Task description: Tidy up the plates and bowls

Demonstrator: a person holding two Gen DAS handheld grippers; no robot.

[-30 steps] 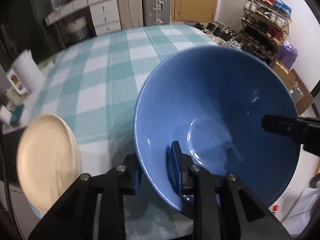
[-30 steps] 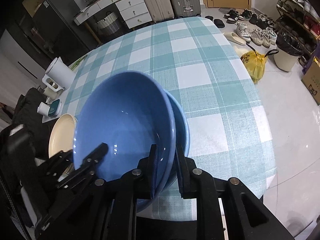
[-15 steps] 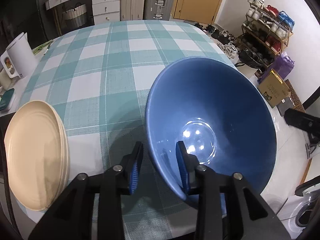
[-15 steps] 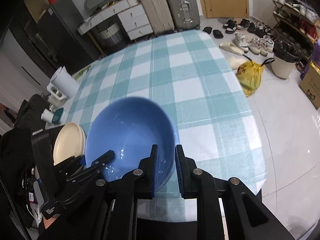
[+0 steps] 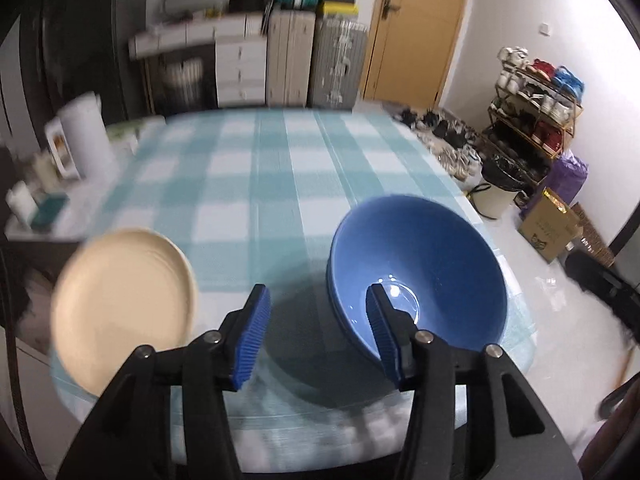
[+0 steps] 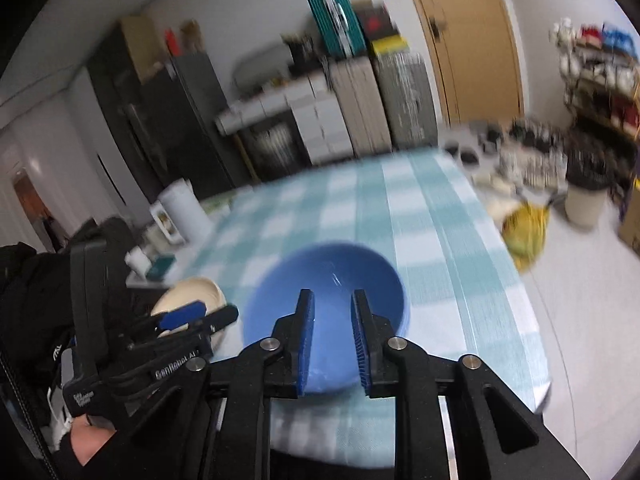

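Note:
Two blue bowls (image 5: 416,276) sit nested on the checked tablecloth near its front right edge, and they also show in the right wrist view as a blue bowl (image 6: 324,280). A stack of cream plates (image 5: 120,304) lies to their left. My left gripper (image 5: 318,300) hovers back from the bowls, its jaws opening wide with nothing between the pads; its right finger only overlaps the bowl in the picture. My right gripper (image 6: 332,298) is raised behind the bowl, its jaws opening slightly and gripping nothing. The left gripper (image 6: 200,316) shows over the cream plates (image 6: 192,292).
A white jug (image 5: 86,136) and small containers stand at the table's left side. Beyond the far right edge are a bin (image 6: 586,196), a yellow bag (image 6: 524,232) and a shoe rack (image 5: 536,120). Both views are blurred by motion.
Both grippers have let go of the blue bowl, which now rests inside the other one. Both have drawn back and up, and their jaws have widened, the left far more.

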